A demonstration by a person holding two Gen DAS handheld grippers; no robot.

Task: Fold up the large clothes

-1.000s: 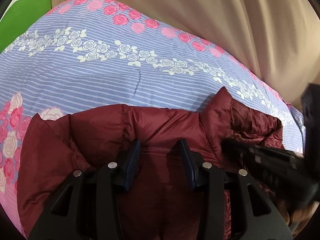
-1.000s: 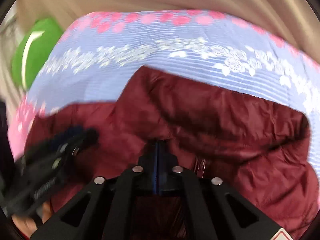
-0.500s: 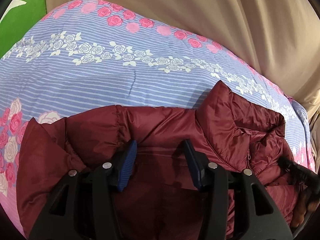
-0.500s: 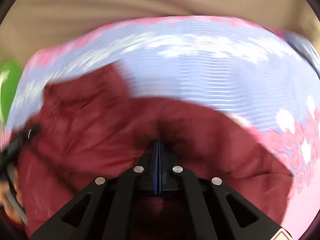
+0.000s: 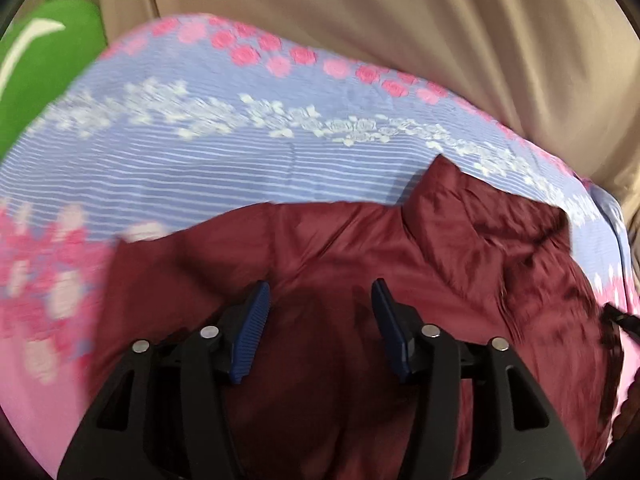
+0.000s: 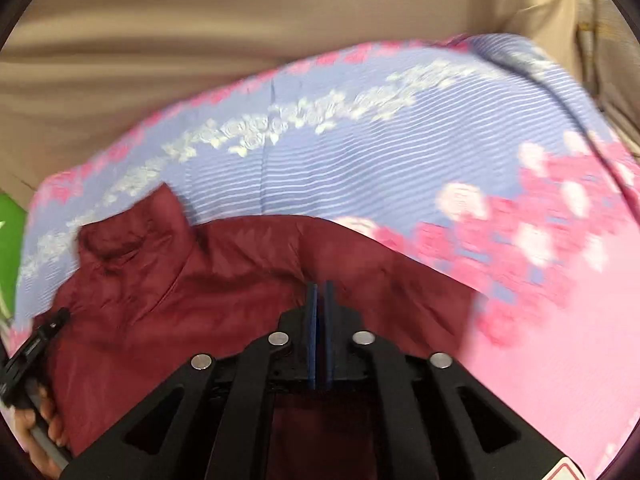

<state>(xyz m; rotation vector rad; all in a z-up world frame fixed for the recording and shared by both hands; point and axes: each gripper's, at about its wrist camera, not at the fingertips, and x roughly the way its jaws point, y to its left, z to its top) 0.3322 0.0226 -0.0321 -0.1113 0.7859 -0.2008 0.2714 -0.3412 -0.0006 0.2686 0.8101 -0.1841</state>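
**Inspector:** Left gripper: jaws have just been opening and stand apart over the maroon jacket, the blue pads clear of the fabric on either side. Nothing is clamped.

**Second:** And the right gripper?

**Inspector:** Its jaws have just begun to part; only a thin slit shows between the pads, and no cloth can be made out in it. I would not call that a hold.

**Second:** Where does the garment lie?

**Inspector:** On the bed, spread over the floral bedspread. From the left wrist view its body fills the 6 o'clock area and the collar stands up toward 2 o'clock. A green cushion sits at 10 o'clock, beige drapery at 12.

**Second:** Risks?

**Inspector:** In my judgement, three. The shell looks slick and puffy, so with neither gripper holding, any fold laid may spring back open. A shallow bite could take only the top layer and slide off. And the raised collar, left unflattened, would likely make the next fold sit lopsided and bulky.
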